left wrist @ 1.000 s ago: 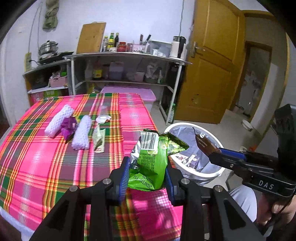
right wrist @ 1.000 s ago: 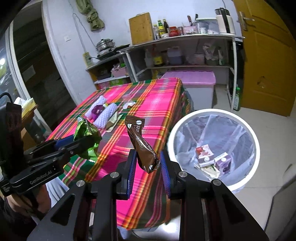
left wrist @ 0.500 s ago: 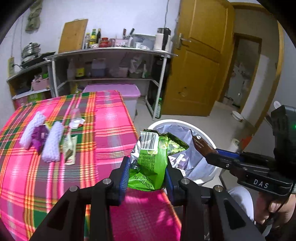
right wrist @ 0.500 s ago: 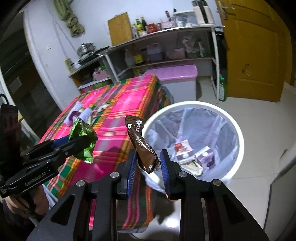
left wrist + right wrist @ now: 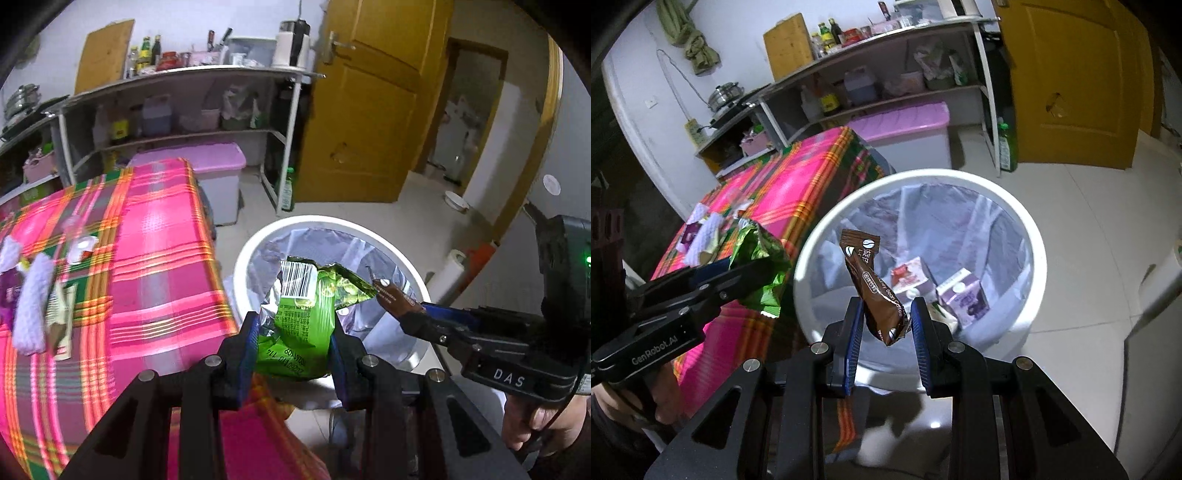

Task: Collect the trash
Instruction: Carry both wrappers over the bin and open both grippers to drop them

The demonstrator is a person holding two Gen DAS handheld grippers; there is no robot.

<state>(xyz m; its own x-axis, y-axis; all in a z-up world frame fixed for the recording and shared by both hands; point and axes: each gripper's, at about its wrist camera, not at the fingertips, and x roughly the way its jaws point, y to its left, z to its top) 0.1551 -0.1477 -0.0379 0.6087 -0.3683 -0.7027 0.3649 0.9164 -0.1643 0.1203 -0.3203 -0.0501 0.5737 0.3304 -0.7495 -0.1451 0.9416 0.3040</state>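
Green snack bag (image 5: 301,317) sits clamped between the left gripper (image 5: 293,347) fingers, just ahead of them over the white bin (image 5: 373,230) rim. Right gripper (image 5: 884,328) pinches a brown coffee sachet (image 5: 873,286) above the bin mouth; only its view shows cartons (image 5: 962,297) lying inside.

2 wrist fisheyes, close, both facing bin (image 5: 258,240), apparently downward
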